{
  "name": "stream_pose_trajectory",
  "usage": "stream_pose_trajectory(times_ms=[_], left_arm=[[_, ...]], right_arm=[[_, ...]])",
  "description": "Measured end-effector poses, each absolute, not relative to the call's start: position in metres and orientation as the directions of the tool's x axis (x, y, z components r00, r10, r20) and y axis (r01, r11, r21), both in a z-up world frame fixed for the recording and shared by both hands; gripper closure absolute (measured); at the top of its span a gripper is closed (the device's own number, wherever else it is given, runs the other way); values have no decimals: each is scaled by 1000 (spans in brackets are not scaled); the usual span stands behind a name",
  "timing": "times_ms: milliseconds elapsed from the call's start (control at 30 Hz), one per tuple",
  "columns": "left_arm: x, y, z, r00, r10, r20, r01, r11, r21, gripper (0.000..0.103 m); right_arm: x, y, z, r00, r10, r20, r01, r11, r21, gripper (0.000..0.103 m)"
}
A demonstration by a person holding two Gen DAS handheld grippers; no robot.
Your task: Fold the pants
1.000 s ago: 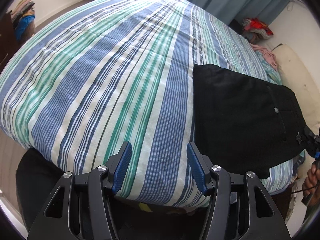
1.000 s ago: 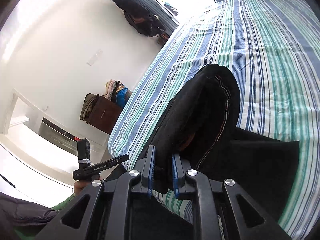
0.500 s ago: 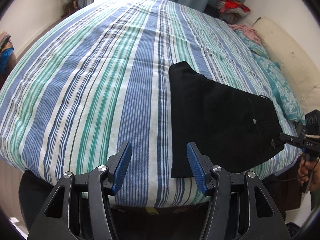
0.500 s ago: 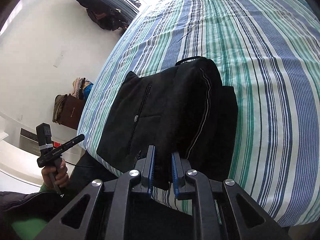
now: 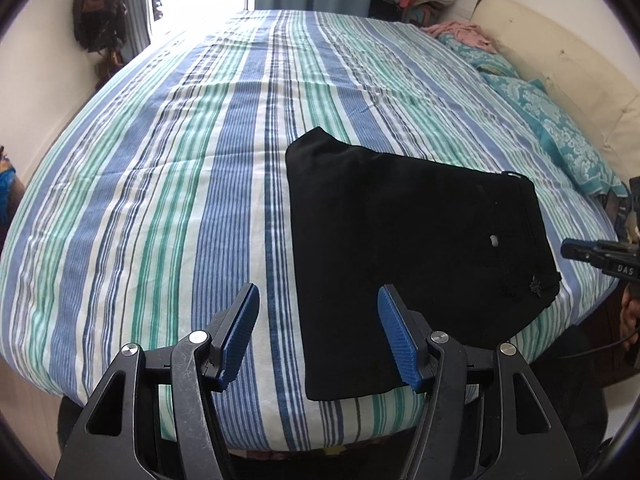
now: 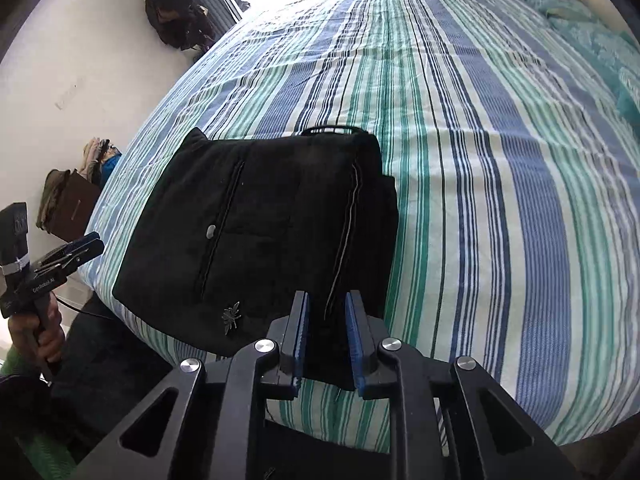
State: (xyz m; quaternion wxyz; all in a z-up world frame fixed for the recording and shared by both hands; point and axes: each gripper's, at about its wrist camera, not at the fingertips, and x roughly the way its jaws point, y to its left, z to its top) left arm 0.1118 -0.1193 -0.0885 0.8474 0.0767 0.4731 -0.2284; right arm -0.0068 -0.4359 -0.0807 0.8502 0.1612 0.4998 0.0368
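Black pants [image 6: 256,236] folded flat at the bed [image 6: 460,160] near edge; right claw [image 6: 327,342] opening, fabric between pads; left claw [image 5: 318,338] opening, empty, above pants' corner

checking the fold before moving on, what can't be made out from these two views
- Under layers of the black pants: both views, hidden by the top layer.
- Near edge of the pants: right wrist view, behind the right gripper, whose jaws are opening around the cloth.
- Small metal charm: too small to identify.
- Floor beside the striped bed: left wrist view, blocked by the left gripper, opening and empty.
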Motion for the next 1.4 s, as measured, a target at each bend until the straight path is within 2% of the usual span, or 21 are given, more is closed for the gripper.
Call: stream_pose_trajectory(times_ms=[167, 233, 267, 300, 367, 433, 533, 633, 700, 767, 800, 833, 867, 900, 967, 1000, 1133, 1233, 1300, 1333, 1400], left_arm=[[92, -153, -111, 459, -296, -838, 551, 834, 7, 39], [83, -171, -133, 431, -261, -864, 612, 788, 67, 38], [78, -178, -143, 446, -233, -864, 631, 766, 119, 36], [72, -182, -146, 468, -228, -854, 650, 744, 157, 36], [67, -185, -137, 487, -227, -843, 673, 713, 197, 36], [76, -179, -119, 436, -275, -857, 684, 720, 117, 35], [108, -164, -93, 424, -355, -833, 611, 791, -26, 22], [137, -164, -89, 438, -333, -835, 553, 832, -42, 22], [145, -168, -103, 432, -289, -854, 554, 833, -2, 22], [146, -169, -124, 396, -213, -893, 561, 826, 52, 23], [145, -167, -129, 374, -198, -906, 566, 822, 54, 23], [140, -162, -130, 357, -219, -908, 571, 820, 27, 23], [139, -156, -125, 356, -233, -905, 566, 824, 11, 24], [138, -151, -119, 366, -240, -899, 556, 832, 4, 24], [141, -145, -107, 379, -259, -889, 533, 846, -19, 23], [142, -142, -102, 378, -269, -886, 523, 852, -36, 23], [134, -140, -100, 385, -269, -883, 482, 875, -57, 21], [118, -150, -115, 415, -199, -888, 480, 877, 27, 20], [111, -156, -127, 429, -124, -895, 459, 883, 98, 20], [109, -155, -128, 424, -115, -898, 450, 888, 99, 20], [106, -149, -120, 424, -137, -895, 444, 893, 73, 20]], right_arm=[[-1, -379, -39, 599, 281, -750, -106, 956, 273, 82], [0, -358, -61, 561, 302, -771, -134, 952, 276, 82], [2, -354, -86, 499, 277, -821, -118, 960, 253, 82], [1, -353, -115, 436, 239, -867, -98, 971, 218, 92], [-10, -365, -129, 455, 290, -842, -76, 955, 288, 92], [-6, -375, -110, 447, 317, -836, -29, 940, 341, 92], [9, -379, -63, 540, 298, -787, -69, 948, 312, 88], [44, -385, -37, 591, 267, -761, -86, 959, 269, 88], [72, -389, -43, 598, 252, -761, -75, 963, 260, 88], [98, -397, -75, 550, 199, -811, -29, 975, 219, 88], [109, -405, -99, 493, 189, -849, 9, 975, 222, 89], [116, -416, -118, 441, 188, -878, 63, 969, 239, 96], [114, -426, -126, 436, 218, -873, 106, 951, 290, 96], [110, -434, -121, 472, 234, -850, 134, 934, 332, 97], [91, -432, -98, 532, 203, -822, 140, 936, 322, 93], [81, -426, -86, 554, 206, -807, 119, 940, 321, 90], [11, -393, -60, 614, 254, -748, 46, 934, 354, 90], [-35, -376, -84, 601, 188, -777, 97, 948, 304, 90], [-47, -379, -122, 513, 177, -840, 168, 939, 301, 90], [-52, -382, -137, 466, 155, -871, 217, 934, 283, 90], [-70, -391, -138, 487, 149, -861, 278, 908, 314, 90]])
